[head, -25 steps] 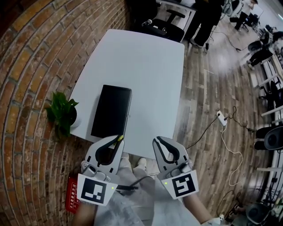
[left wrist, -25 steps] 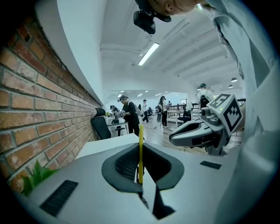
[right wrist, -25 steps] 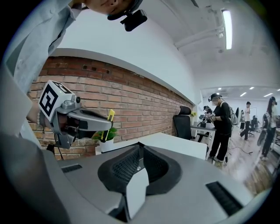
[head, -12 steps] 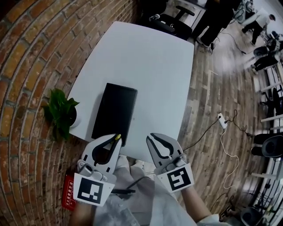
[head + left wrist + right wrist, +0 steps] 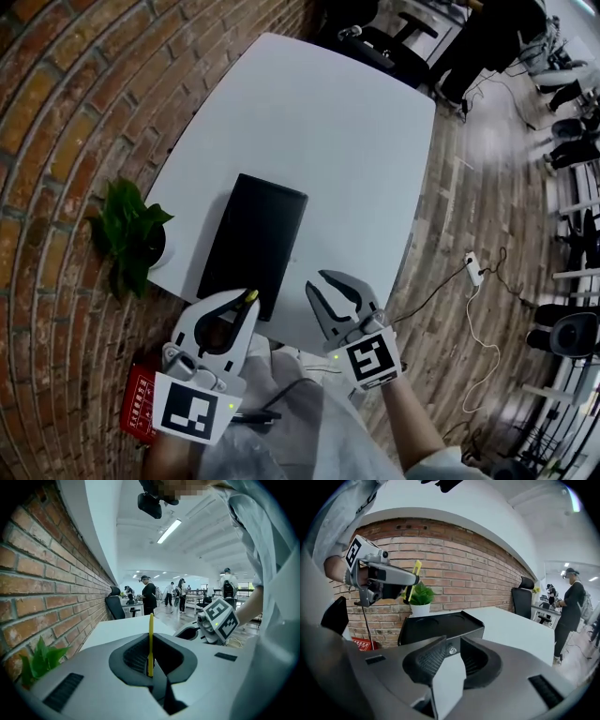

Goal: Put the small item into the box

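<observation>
Black box (image 5: 253, 242) lies lengthwise near the white table's (image 5: 342, 131) near-left corner, with a potted plant (image 5: 127, 230) at the left edge and bare tabletop beyond and to the right. Left gripper (image 5: 247, 302) is clamped on a thin yellow strip (image 5: 151, 630), upright, by the box's near end. Right gripper (image 5: 319, 281) is partly open and empty at the near table edge.

I am standing at the near edge of a white table (image 5: 347, 141). A potted plant (image 5: 129, 234) is sitting at its near left corner, beside a brick wall (image 5: 66, 141). A power strip (image 5: 475, 267) is lying on the wood floor (image 5: 469, 187), right.
</observation>
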`<action>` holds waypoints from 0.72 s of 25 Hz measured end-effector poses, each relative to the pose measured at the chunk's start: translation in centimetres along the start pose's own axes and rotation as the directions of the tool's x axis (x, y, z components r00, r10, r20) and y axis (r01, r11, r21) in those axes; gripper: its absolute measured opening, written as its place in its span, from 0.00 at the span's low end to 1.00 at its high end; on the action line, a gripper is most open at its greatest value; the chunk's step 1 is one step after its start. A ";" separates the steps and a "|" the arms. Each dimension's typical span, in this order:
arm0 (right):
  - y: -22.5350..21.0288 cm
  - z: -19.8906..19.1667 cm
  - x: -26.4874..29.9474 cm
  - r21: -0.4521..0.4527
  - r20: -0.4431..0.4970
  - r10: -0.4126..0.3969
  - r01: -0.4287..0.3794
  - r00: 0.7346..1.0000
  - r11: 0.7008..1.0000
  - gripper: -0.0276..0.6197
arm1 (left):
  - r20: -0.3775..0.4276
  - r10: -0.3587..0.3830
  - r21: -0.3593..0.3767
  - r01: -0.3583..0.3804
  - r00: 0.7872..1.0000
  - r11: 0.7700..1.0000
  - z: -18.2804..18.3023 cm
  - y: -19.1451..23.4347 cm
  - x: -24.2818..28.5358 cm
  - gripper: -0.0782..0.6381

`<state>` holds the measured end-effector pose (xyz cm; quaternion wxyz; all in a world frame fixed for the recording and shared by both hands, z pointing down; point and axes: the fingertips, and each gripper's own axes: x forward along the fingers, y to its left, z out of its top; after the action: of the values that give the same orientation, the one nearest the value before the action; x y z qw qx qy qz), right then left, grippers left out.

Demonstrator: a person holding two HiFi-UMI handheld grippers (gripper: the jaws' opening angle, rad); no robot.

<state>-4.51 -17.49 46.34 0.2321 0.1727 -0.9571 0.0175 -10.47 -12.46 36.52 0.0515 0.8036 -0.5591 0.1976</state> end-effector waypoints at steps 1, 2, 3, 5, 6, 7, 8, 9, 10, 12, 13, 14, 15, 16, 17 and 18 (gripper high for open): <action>0.0 -0.4 0.6 -0.008 -0.013 0.016 -0.016 1.000 1.000 0.18 | -0.003 0.000 -0.004 0.000 1.000 1.000 -0.2 0.1 0.1 0.16; 0.0 -0.9 1.2 -0.016 -0.027 0.029 -0.030 0.999 0.999 0.21 | -0.006 0.000 -0.007 0.000 1.000 1.000 -0.3 0.2 0.1 0.16; -0.1 -1.3 1.8 -0.021 -0.041 0.038 -0.039 0.998 0.999 0.21 | -0.009 0.000 -0.009 -0.001 1.000 1.000 -0.5 0.2 0.2 0.16; -0.1 -2.1 2.9 -0.020 -0.063 0.050 -0.052 0.997 0.998 0.21 | -0.011 0.003 -0.014 -0.003 1.000 1.000 -0.8 0.4 0.3 0.16; -0.2 -2.5 3.4 -0.020 -0.073 0.057 -0.058 0.996 0.998 0.21 | -0.012 0.004 -0.020 -0.004 1.000 1.000 -1.0 0.5 0.4 0.16; -0.3 -2.8 3.9 -0.022 -0.083 0.063 -0.065 0.995 0.998 0.21 | -0.013 0.004 -0.024 -0.005 1.000 1.000 -1.2 0.5 0.5 0.16; -0.3 -3.0 4.4 -0.027 -0.092 0.070 -0.073 0.993 0.997 0.21 | -0.016 0.004 -0.027 -0.004 1.000 1.000 -1.4 0.5 0.6 0.16; -0.3 -3.2 4.8 -0.035 -0.101 0.077 -0.081 0.992 0.996 0.21 | -0.019 0.004 -0.028 -0.005 1.000 1.000 -1.6 0.6 0.6 0.16; -0.3 -3.4 5.3 -0.045 -0.110 0.084 -0.089 0.990 0.995 0.21 | -0.024 0.005 -0.030 -0.006 1.000 1.000 -1.8 0.6 0.6 0.16; -0.2 -3.8 6.1 -0.068 -0.132 0.099 -0.109 0.986 0.992 0.21 | -0.030 0.010 -0.039 -0.011 1.000 0.999 -2.1 0.7 0.5 0.16; -0.1 -4.0 6.5 -0.079 -0.143 0.106 -0.118 0.984 0.990 0.21 | -0.031 0.013 -0.044 -0.014 0.999 0.999 -2.3 0.8 0.5 0.16; -0.1 -4.2 6.8 -0.088 -0.154 0.110 -0.124 0.982 0.988 0.21 | -0.033 0.015 -0.047 -0.016 0.999 0.999 -2.4 0.8 0.5 0.16; -0.1 -4.3 7.1 -0.095 -0.162 0.110 -0.126 0.981 0.987 0.21 | -0.034 0.016 -0.048 -0.018 0.999 0.999 -2.4 0.9 0.4 0.16; -0.2 -4.4 7.4 -0.100 -0.166 0.107 -0.125 0.980 0.987 0.21 | -0.034 0.018 -0.047 -0.019 0.999 0.999 -2.5 0.9 0.4 0.16; -0.2 -4.5 7.6 -0.103 -0.169 0.104 -0.122 0.980 0.987 0.21 | -0.034 0.019 -0.046 -0.021 0.999 0.999 -2.6 1.0 0.4 0.16; -0.2 -4.6 7.7 -0.102 -0.172 0.102 -0.121 0.980 0.987 0.21 | -0.034 0.020 -0.046 -0.022 0.999 0.999 -2.6 1.1 0.4 0.16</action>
<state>-8.83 -19.68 53.91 0.3190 0.1034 -0.9420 -0.0086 -12.01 -12.40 38.93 0.0774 0.7928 -0.5709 0.1988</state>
